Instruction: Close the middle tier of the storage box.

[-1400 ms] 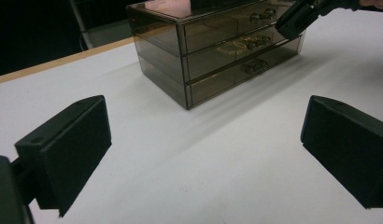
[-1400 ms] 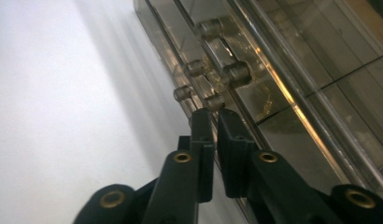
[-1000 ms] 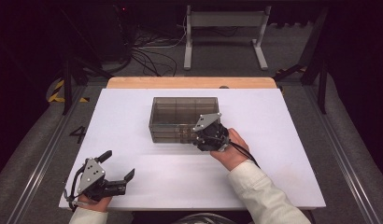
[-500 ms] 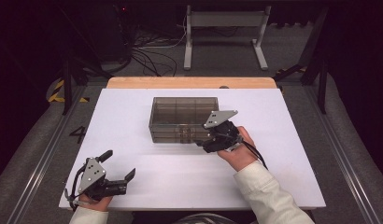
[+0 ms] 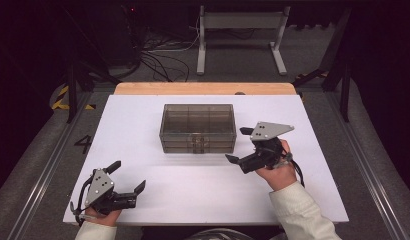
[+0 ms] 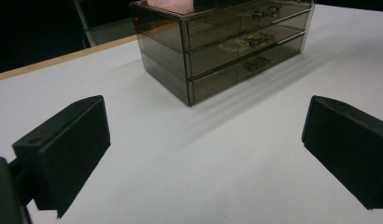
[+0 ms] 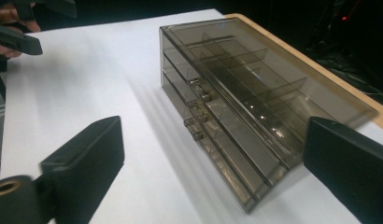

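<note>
High view shows my right gripper [image 5: 239, 146] empty, jaws just opened wide beside the smoky transparent plastic three-drawer box [image 5: 198, 128], so I should retreat level without nudging its closed drawers.

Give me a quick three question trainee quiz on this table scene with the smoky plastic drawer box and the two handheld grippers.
1. True or false: the drawers of the smoky transparent plastic three-drawer box are all pushed in.
2. Which gripper is nearer the box: A the left gripper, B the right gripper?
3. Fill in: the box stands on a ____ tabletop.

Key: 1 true. 2 B; its jaws have just been opening, with nothing between them, beside the box's right front corner. 3 white.
</note>
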### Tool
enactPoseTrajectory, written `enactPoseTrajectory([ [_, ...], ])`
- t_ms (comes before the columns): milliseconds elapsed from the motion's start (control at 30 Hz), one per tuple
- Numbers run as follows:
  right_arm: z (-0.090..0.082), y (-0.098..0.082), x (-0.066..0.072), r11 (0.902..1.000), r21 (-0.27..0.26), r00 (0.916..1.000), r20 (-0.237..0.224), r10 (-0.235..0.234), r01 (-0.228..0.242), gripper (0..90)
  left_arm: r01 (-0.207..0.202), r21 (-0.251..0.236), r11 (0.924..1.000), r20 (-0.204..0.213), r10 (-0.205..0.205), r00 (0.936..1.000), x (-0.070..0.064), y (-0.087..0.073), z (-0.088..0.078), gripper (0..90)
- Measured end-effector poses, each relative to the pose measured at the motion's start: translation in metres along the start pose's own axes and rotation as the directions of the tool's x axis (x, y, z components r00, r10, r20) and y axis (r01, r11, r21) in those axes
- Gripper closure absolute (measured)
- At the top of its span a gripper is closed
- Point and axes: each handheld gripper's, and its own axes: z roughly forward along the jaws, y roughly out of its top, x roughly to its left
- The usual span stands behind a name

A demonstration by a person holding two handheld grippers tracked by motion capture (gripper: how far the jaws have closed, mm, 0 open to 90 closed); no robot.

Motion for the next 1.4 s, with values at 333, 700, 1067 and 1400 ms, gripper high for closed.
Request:
enactPoseTrajectory([
  [333, -0.034, -0.031, -0.012, 0.9905, -0.107, 0.9927, 0.074, 0.095, -0.087, 0.7, 0.001, -0.001, 1.0, 0.005, -0.001, 1.0, 0.001, 0.0, 0.0, 1.9],
  [700, -0.049, -0.067, -0.019, 0.9861, -0.119, 0.987, 0.097, 0.128, -0.116, 0.0, -0.001, -0.005, 1.0, 0.002, 0.001, 1.0, 0.001, 0.0, 0.001, 1.7],
  [1067, -0.069, -0.115, -0.029, 0.9722, -0.162, 0.9736, 0.126, 0.19, -0.169, 0.0, -0.01, 0.001, 0.9999, 0.004, 0.01, 0.9999, 0.001, -0.001, 0.003, 1.6],
  [1400, -0.071, -0.142, -0.023, 0.9755, -0.108, 0.9721, 0.116, 0.204, -0.191, 0.0, -0.015, -0.007, 0.9999, 0.006, 0.015, 0.9999, 0.002, -0.003, 0.005, 0.7],
])
